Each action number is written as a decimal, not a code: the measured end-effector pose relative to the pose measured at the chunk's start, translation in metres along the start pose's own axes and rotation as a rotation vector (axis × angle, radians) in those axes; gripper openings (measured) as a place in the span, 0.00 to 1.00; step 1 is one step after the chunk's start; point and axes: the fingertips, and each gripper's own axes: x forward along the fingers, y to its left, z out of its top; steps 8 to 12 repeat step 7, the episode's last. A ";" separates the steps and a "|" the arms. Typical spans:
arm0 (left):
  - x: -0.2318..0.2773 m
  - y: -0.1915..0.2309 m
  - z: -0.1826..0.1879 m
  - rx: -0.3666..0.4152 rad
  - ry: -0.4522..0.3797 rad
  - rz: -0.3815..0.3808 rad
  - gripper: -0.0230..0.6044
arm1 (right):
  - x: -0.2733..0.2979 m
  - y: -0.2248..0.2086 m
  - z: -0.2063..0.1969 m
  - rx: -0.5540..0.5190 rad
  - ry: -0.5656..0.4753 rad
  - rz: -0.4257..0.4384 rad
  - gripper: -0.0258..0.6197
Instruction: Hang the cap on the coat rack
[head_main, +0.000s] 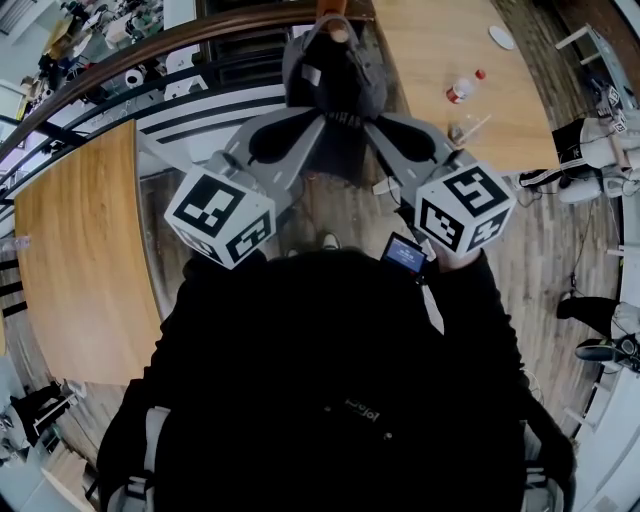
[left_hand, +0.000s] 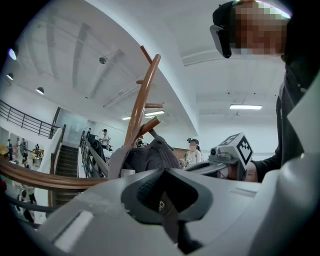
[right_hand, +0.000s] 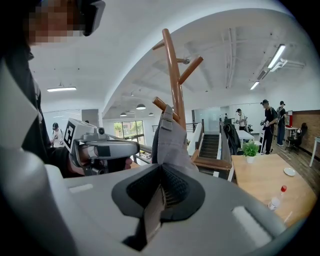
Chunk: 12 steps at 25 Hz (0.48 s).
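The left gripper (left_hand: 168, 207) has its jaws drawn together on a dark lettered strap of the cap (head_main: 334, 72); the right gripper (right_hand: 156, 210) is likewise pinched on a thin grey flap of the same cap, the fabric rising straight from its jaws; from the head view the two grippers converge from left and right on the cap's near lower edge, their marker cubes close to the person's chest; the cap's crown lies against a low peg (right_hand: 161, 105) of the wooden coat rack (right_hand: 173, 75), whose upper pegs stand bare above it; a railing (head_main: 150, 52) curves across the far left; a wooden table (head_main: 80, 260) flanks the left, another table (head_main: 440, 40) with a bottle (head_main: 463, 88) lies far right; plank floor (head_main: 540, 240) runs between and to the right.
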 end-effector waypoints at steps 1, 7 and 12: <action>0.000 -0.002 0.000 0.001 -0.002 -0.003 0.04 | -0.001 0.001 0.000 -0.002 0.002 -0.001 0.07; 0.004 -0.013 0.002 0.007 -0.002 -0.023 0.04 | -0.006 0.001 0.001 -0.009 0.005 -0.005 0.07; 0.004 -0.013 0.002 0.007 -0.002 -0.023 0.04 | -0.006 0.001 0.001 -0.009 0.005 -0.005 0.07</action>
